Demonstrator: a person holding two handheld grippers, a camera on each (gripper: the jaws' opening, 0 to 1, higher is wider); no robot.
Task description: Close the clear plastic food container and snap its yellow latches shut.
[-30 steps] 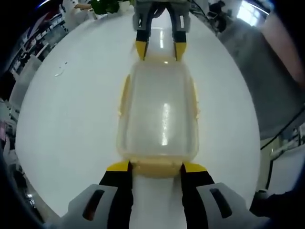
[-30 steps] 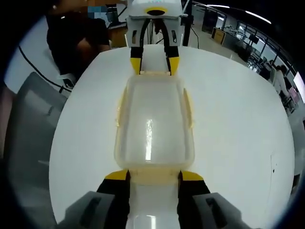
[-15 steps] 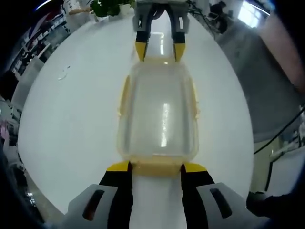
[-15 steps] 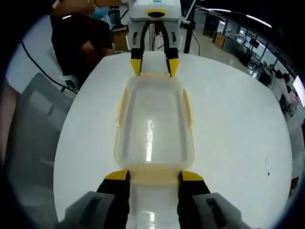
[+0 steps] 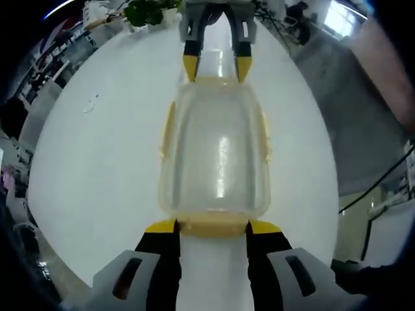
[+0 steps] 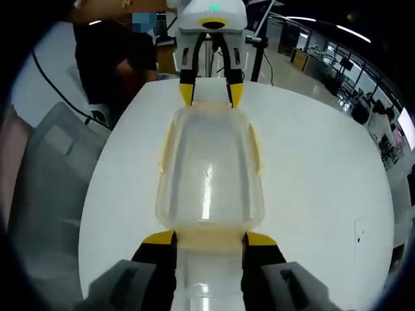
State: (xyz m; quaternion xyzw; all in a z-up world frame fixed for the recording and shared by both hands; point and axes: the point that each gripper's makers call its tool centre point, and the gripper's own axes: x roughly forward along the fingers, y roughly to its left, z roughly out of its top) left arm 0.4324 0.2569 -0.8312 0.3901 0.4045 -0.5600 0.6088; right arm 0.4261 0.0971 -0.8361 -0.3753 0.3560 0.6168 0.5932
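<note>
Now your left hand-held gripper (image 5: 212, 227) and right hand-held gripper (image 6: 209, 239) each straddle an end latch of the lidded container (image 5: 216, 155) on the worktop (image 5: 97, 168), jaws spread, probably bracing both ends for snapping.

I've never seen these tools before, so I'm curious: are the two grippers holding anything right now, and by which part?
Each gripper straddles a yellow end latch of the clear container: left gripper, right gripper. A real squeeze cannot be told.

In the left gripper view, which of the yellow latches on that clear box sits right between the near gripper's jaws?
The end latch on the container's short near side; the left gripper straddles it. The two long-side latches lie further off, outside the jaws.
</note>
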